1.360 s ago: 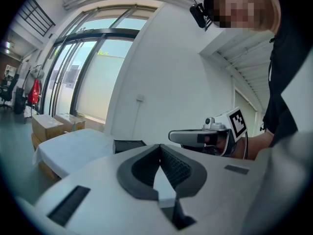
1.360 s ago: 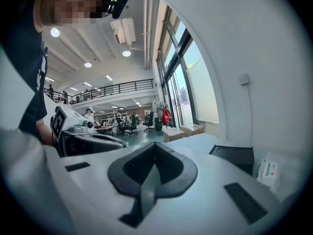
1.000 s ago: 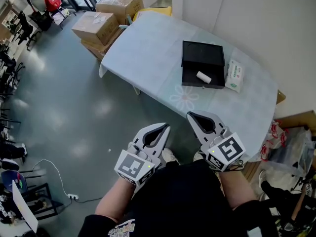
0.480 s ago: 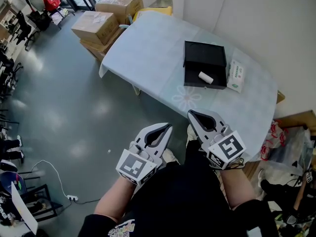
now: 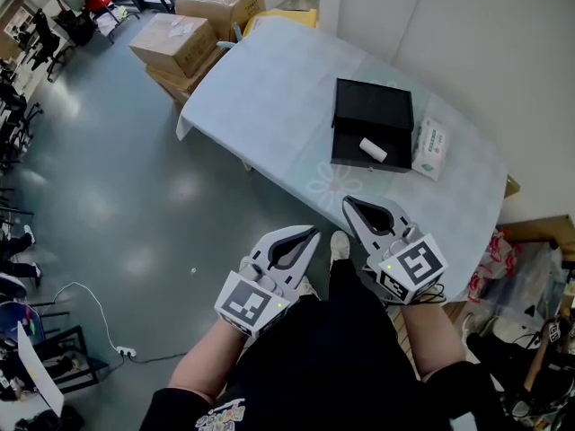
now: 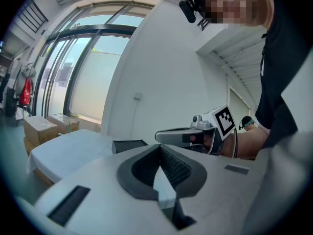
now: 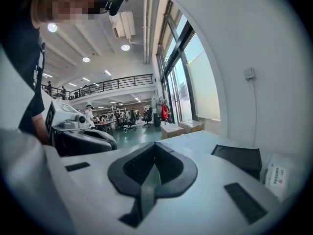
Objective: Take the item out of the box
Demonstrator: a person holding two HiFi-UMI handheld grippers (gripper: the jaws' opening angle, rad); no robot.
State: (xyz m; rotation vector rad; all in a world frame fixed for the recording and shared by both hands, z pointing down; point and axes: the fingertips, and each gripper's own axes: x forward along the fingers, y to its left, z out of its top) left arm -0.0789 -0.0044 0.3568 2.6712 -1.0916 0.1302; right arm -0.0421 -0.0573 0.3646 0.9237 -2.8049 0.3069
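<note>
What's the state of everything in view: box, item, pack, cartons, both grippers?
black box: open, on the table.
white item: lying inside the box.
wipes pack: flat on the table beside the box.
cardboard boxes: closed, on the floor.
left gripper: jaws shut, empty.
right gripper: jaws shut, empty.

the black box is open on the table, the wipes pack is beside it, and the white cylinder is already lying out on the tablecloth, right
Not quite. The white cylinder lies inside the open black box, not out on the tablecloth, as the head view shows. The wipes pack does sit beside the box on the table.
</note>
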